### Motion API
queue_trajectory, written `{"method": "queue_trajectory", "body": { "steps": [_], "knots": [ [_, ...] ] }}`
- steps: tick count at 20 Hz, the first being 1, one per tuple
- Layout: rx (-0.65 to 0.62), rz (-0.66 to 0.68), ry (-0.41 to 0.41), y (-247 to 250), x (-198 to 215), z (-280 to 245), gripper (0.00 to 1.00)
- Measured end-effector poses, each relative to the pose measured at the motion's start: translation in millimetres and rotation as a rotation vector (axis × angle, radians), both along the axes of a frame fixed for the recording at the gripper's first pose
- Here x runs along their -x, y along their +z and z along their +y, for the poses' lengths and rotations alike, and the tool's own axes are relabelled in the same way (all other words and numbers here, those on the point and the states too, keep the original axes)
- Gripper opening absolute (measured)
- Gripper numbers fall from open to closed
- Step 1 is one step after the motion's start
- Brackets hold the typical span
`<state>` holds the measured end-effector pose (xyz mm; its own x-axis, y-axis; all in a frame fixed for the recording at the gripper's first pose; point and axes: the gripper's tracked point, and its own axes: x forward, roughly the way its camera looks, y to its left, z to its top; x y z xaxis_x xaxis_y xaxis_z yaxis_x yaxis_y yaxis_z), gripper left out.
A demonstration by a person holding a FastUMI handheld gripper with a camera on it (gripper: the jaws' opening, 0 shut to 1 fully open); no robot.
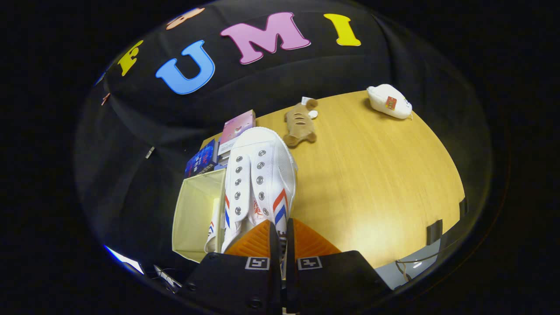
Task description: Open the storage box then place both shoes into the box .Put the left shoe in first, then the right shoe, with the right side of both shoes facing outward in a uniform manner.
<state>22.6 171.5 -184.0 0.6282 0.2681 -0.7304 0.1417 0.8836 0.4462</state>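
Observation:
My gripper (280, 238) is shut on the heel end of a white canvas shoe (260, 175) with silver eyelets and red and blue side stripes. The shoe points away from me, toe toward the books, and hangs above the right rim of the open cream storage box (192, 214). A second white shoe (213, 229) with the same stripes stands inside the box against its right wall, mostly hidden by the held shoe. The box sits at the table's left end.
The wooden table (372, 188) stretches to the right of the box. Several books (218, 144) are stacked beyond the box. A brown plush toy (300, 124) lies beyond the shoe's toe, and a white plush toy (389, 101) sits at the far right.

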Motion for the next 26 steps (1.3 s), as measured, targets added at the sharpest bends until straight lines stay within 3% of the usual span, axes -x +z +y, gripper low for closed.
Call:
{"method": "queue_trajectory", "body": {
  "steps": [9,18,20,21,23,24,26],
  "knots": [
    [-0.081,0.03,0.099,14.3,-6.0,125.8,0.08],
    [-0.023,0.135,0.082,-32.1,-23.9,157.7,0.08],
    [-0.043,0.145,0.089,-34.0,-23.1,168.0,0.16],
    [-0.057,0.142,0.098,-32.2,-22.7,172.8,0.34],
    [-0.122,0.092,0.102,-14.9,-29.4,182.4,0.51],
    [-0.141,0.07,0.093,-2.9,-32.7,181.0,0.55],
    [-0.145,0.028,0.082,15.2,-36.1,168.7,0.88]
  ]
}}
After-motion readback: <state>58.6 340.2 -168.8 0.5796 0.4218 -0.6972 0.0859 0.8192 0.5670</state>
